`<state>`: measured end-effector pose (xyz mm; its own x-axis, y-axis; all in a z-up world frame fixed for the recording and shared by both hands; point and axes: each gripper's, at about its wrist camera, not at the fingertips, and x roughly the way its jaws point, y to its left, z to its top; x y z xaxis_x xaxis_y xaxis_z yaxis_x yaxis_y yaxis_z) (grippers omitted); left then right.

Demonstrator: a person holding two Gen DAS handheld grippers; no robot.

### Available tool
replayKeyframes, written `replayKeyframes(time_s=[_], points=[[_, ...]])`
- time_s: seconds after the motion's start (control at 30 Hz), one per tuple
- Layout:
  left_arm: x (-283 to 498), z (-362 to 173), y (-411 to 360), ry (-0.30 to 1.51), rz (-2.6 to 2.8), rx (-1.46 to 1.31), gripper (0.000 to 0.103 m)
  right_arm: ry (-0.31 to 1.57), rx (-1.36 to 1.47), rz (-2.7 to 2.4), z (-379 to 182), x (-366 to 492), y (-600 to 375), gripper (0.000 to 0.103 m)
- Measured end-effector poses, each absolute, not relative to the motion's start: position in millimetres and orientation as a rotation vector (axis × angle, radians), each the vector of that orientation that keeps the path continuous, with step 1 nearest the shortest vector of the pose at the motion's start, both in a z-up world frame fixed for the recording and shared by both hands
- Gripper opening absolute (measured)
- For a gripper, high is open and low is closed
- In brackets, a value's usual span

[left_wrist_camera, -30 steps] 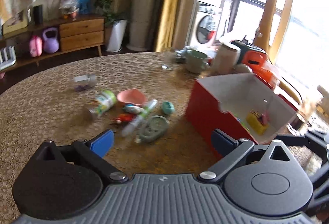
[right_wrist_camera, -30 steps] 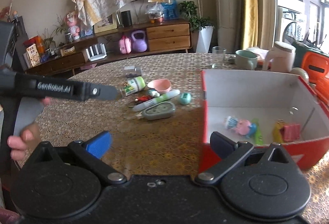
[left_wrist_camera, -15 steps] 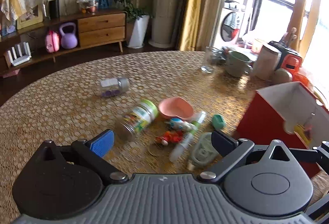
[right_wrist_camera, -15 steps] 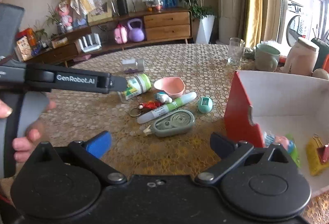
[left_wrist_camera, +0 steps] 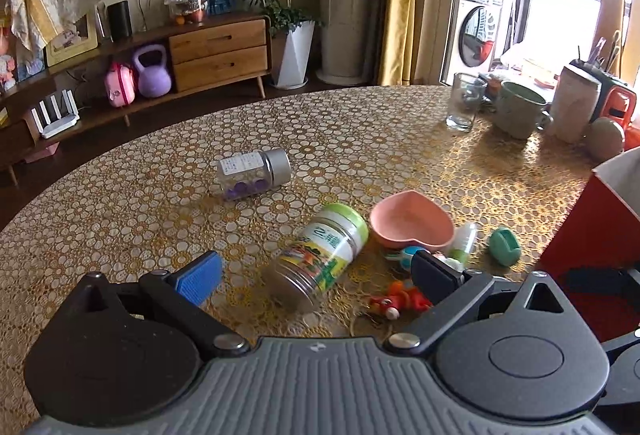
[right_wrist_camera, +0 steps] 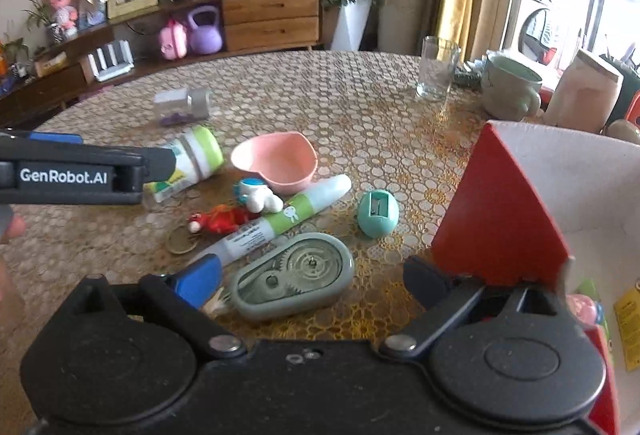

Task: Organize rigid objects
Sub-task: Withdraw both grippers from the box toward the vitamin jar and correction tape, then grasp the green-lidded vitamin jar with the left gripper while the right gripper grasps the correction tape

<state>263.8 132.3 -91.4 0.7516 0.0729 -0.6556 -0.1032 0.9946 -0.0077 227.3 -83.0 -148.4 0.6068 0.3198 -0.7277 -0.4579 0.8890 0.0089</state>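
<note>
My left gripper [left_wrist_camera: 316, 271] is open and empty, its jaws either side of a green-lidded jar [left_wrist_camera: 320, 259] lying on the table. Beside it lie a pink heart-shaped bowl [left_wrist_camera: 412, 221], a red toy [left_wrist_camera: 400, 301], a teal sharpener [left_wrist_camera: 505, 241] and a clear pill bottle [left_wrist_camera: 256, 173]. My right gripper [right_wrist_camera: 312, 277] is open and empty, just above a grey correction-tape dispenser [right_wrist_camera: 294, 275]. A green-white marker [right_wrist_camera: 280, 225], a small white figure [right_wrist_camera: 260, 197] and the sharpener [right_wrist_camera: 378, 213] lie beyond. The red box [right_wrist_camera: 500, 219] stands at the right with small toys inside.
A glass [left_wrist_camera: 464, 107], a green mug [left_wrist_camera: 520, 109], a beige jug [left_wrist_camera: 574, 103] and an orange appliance [left_wrist_camera: 618, 107] stand at the table's far right. The left gripper's body [right_wrist_camera: 72, 175] reaches in from the left in the right wrist view. A coin [right_wrist_camera: 182, 241] lies near the red toy.
Both grippers have swung left, away from the red box and toward the pile of loose objects. The left gripper now straddles the jar; the right one hovers over the tape dispenser.
</note>
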Motion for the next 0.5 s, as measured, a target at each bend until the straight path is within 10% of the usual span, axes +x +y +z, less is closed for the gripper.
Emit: replayKeyframes(time_s=[0.5], points=[[302.3,-117.3,134.8,0.748,0.126,-0.004,0.102,0.871,-0.198,0.367,-166.5,247.5,-62.5,0.097]])
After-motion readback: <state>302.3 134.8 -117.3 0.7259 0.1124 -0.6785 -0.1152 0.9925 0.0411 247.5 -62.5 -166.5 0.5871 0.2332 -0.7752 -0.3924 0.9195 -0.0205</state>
